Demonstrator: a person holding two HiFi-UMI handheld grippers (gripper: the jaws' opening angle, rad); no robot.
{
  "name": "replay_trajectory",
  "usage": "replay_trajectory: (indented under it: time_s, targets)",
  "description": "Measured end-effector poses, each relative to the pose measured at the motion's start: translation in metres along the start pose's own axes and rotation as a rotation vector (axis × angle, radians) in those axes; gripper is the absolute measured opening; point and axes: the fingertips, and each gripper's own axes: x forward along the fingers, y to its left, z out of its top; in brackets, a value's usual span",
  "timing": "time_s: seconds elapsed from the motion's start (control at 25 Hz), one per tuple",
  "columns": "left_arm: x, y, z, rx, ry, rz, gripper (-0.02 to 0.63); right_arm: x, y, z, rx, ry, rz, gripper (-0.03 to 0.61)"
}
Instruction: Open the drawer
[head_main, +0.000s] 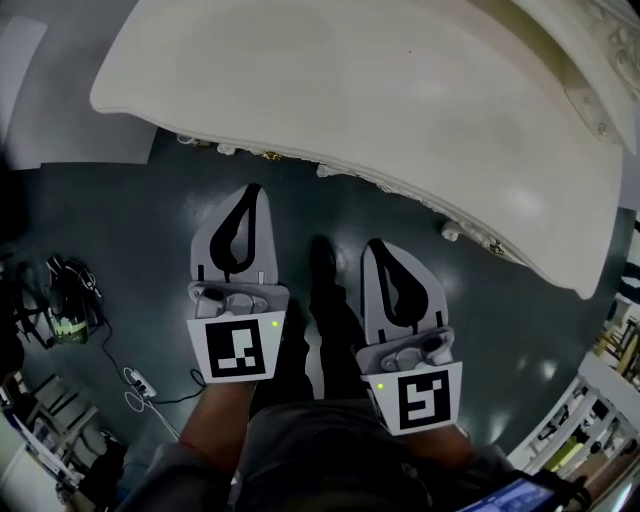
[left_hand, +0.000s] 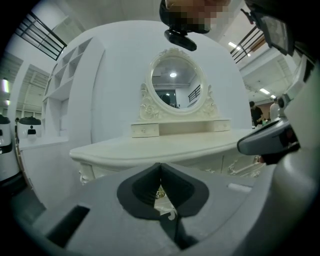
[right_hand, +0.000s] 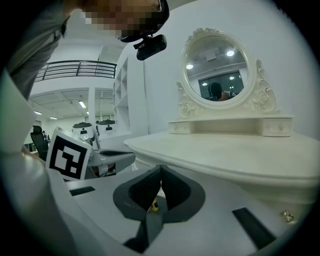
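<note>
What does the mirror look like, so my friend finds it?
Find the big cream dressing table by the white wall. A low shelf sits along its back, and the mirror stands above its middle: the only round thing, carved all around.

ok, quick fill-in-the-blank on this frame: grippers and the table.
The left gripper and right gripper both have jaws ___.
Neither touches the dressing table; both hang over the dark ___.
At the table's back stands a framed ___.
Missing: shut; floor; mirror.
</note>
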Motion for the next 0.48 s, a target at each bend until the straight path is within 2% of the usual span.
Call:
replay_trajectory:
  time_s: [0.16,0.32,0.48]
  targets:
    - [0.007,0.004,-0.012,-0.005,-0.041,0.025,0.017,0.002,0.003,-0.012,0.005,0.015,0.01,0.014]
    - [0.014,0.001,-0.026,0.002,-0.044,0.011,0.031,0.005,0.004,-0.02,0.008,0.03,0.019,0.014]
    - [0.022,-0.003,-0.033,-0.052,-0.052,-0.014,0.162,0.006,0.002,-0.026,0.012,0.041,0.017,0.014]
